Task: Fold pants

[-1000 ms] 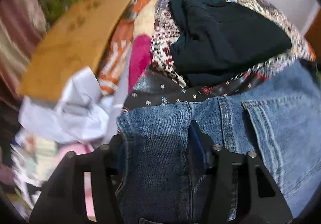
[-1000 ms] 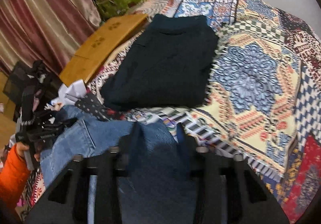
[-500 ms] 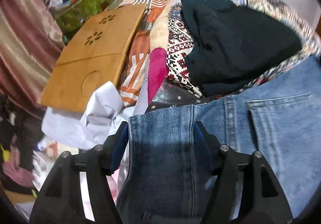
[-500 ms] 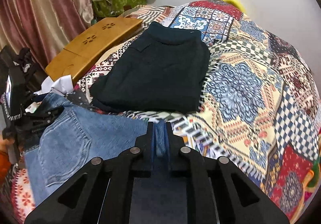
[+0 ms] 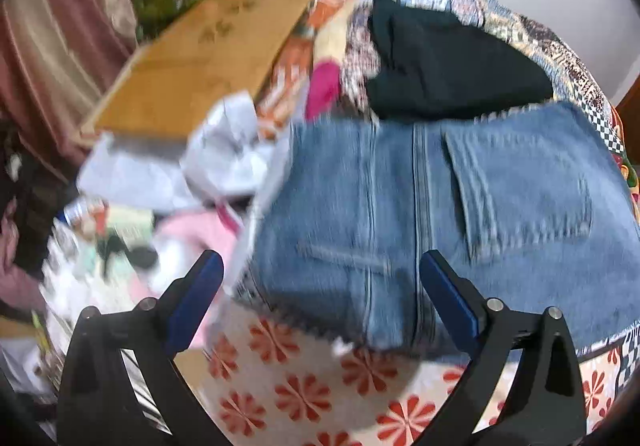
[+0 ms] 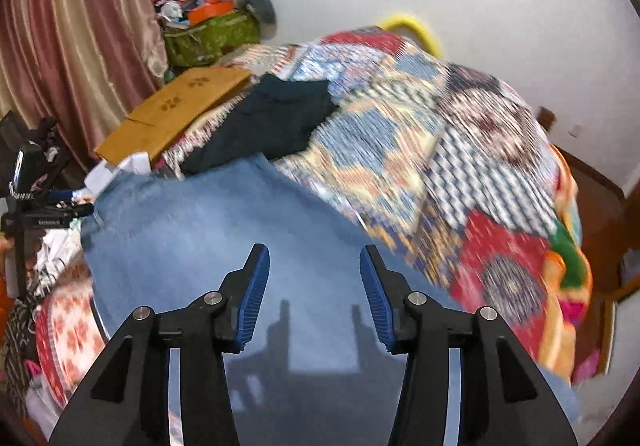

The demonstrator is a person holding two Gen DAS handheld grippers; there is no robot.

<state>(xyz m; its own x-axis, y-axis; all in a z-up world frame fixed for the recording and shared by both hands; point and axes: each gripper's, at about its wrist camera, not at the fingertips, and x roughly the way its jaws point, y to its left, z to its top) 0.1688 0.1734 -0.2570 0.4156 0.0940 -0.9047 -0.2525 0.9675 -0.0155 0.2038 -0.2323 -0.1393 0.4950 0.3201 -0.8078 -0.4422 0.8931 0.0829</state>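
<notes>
**Jeans let go after a fold, both grippers clear**

The jeans (image 5: 460, 214) lie on the patterned bedspread (image 6: 460, 150), near the edge of the bed, back pocket up and waistband toward the left side in the left wrist view. They sit as a compact blue block, just in front of a folded dark garment (image 5: 448, 66) that lies further up the bed. In the right wrist view the denim fills the lower middle, flat under the gripper's shadow.

The left gripper (image 5: 320, 274) has its jaws spread wide; they have just been opening, and the denim now lies beyond the pads with nothing pinched between them. The right gripper (image 6: 314, 278) has also just been opening; its jaws stand partly apart above the cloth, and no fabric is caught in them. Both are released.

The step in hand looks like the release that ends a fold: the cloth is set down and the tools are free of it. Whether another fold is wanted is hard to say, since motion blur hides the far edges. If so, the next move calls for taking a fresh hold on one end and carrying it over evenly; if not, only smoothing remains.

A wooden board (image 5: 200, 62) leans beside the bed, with crumpled white cloth (image 5: 224, 150) below it.
</notes>
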